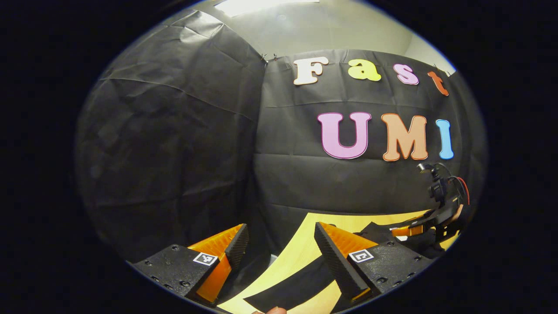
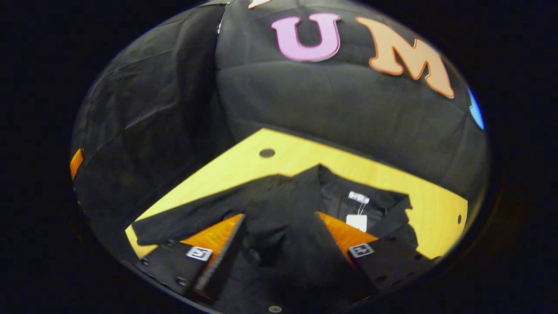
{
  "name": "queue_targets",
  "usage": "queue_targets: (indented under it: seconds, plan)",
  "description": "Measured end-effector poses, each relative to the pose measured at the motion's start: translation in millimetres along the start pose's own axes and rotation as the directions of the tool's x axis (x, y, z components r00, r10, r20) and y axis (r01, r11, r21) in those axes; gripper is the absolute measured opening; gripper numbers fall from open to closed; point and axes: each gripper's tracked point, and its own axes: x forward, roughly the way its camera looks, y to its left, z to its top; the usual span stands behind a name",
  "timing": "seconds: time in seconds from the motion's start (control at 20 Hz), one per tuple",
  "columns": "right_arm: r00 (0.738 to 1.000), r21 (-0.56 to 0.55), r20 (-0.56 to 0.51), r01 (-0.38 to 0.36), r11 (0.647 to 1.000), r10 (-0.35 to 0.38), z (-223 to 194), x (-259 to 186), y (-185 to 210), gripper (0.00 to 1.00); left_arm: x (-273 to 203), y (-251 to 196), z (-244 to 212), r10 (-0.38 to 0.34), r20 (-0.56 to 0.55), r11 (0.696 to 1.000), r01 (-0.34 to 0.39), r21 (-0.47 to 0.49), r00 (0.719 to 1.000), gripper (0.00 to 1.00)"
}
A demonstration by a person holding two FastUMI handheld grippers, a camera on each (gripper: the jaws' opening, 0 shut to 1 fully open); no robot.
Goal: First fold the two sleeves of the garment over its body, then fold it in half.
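A black garment point(image 2: 301, 200) lies on the yellow wooden table point(image 2: 244, 161), collar area away from me with a white tag point(image 2: 357, 221) showing. One sleeve point(image 2: 196, 218) stretches out to the left in the right gripper view. My right gripper point(image 2: 279, 233) hovers open over the garment's body, its fingers wide apart with cloth lying below them. In the left gripper view my left gripper point(image 1: 281, 246) is open and raised, facing the booth wall. A black sleeve end point(image 1: 287, 292) lies on the table point(image 1: 305, 244) beneath it. The right gripper point(image 1: 429, 224) appears far right over the garment.
Black cloth walls close the booth behind and to the left of the table. The table has a small round hole point(image 2: 267, 152) near its far corner and another point(image 2: 459, 218) at the right edge. A fingertip point(image 1: 274, 310) shows at the bottom of the left gripper view.
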Motion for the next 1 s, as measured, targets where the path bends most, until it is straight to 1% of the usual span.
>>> queue_targets:
  seconds: [0.05, 0.1, 0.15, 0.3, 0.5, 0.6, 0.7, 0.8, 0.85, 0.9, 0.95, 1.0]
  plan:
    - [0.999, -0.006, 0.033, 0.015, 1.0, -0.015, 7.8, -8.6, -3.4, 0.99, 0.7, -1.2, -0.2, -0.003, 0.0, 1.0, 0.003, 0.001, 1.0, 0.93]
    - [0.999, -0.008, 0.047, 0.02, 1.0, -0.019, 10.9, -14.1, -3.6, 0.99, 1.5, -3.2, 0.5, -0.007, 0.0, 1.0, 0.007, 0.001, 1.0, 0.99]
    - [0.998, -0.011, 0.054, 0.033, 0.999, -0.032, 10.3, -17.2, -8.2, 0.99, 2.3, -6.0, -0.5, -0.013, -0.001, 1.0, 0.013, 0.001, 1.0, 0.93]
    - [0.996, -0.02, 0.06, 0.066, 0.998, -0.065, 10.9, -33.7, -22.4, 0.98, 5.6, -14.7, -1.1, -0.03, -0.002, 1.0, 0.03, -0.002, 1.0, 0.93]
    - [0.992, 0.002, 0.1, 0.083, 0.997, -0.082, 12.2, -64.5, -33.1, 0.98, 10.0, -13.3, -12.2, -0.044, -0.02, 0.999, 0.045, 0.024, 0.999, 0.93]
    - [0.987, 0.016, 0.13, 0.091, 0.996, -0.092, 12.4, -83.7, -38.8, 0.98, 12.0, -11.6, -23.2, -0.062, -0.049, 0.997, 0.064, 0.037, 0.997, 0.93]
    - [0.979, 0.037, 0.17, 0.106, 0.994, -0.111, 12.6, -104.8, -43.3, 0.98, 16.8, -11.9, -40.2, -0.093, -0.09, 0.993, 0.098, 0.059, 0.992, 0.93]
    - [0.962, 0.068, 0.235, 0.129, 0.989, -0.142, 16.8, -131.8, -48.3, 0.98, 19.9, -14.2, -63.3, -0.132, -0.154, 0.985, 0.147, 0.087, 0.979, 0.93]
    - [0.947, 0.089, 0.278, 0.142, 0.986, -0.161, 20.2, -148.1, -50.7, 0.98, 21.1, -15.8, -75.5, -0.15, -0.188, 0.98, 0.171, 0.105, 0.971, 0.93]
    - [0.928, 0.112, 0.324, 0.157, 0.981, -0.185, 25.5, -164.5, -53.8, 0.98, 23.4, -17.7, -87.9, -0.163, -0.216, 0.973, 0.193, 0.126, 0.963, 0.94]
    - [0.9, 0.131, 0.38, 0.174, 0.976, -0.212, 31.4, -183.0, -56.8, 0.98, 25.6, -19.4, -99.7, -0.173, -0.242, 0.967, 0.212, 0.145, 0.955, 0.94]
    - [0.864, 0.149, 0.441, 0.198, 0.969, -0.244, 40.3, -202.3, -61.6, 0.98, 27.5, -21.3, -113.2, -0.183, -0.27, 0.96, 0.231, 0.159, 0.945, 0.94]
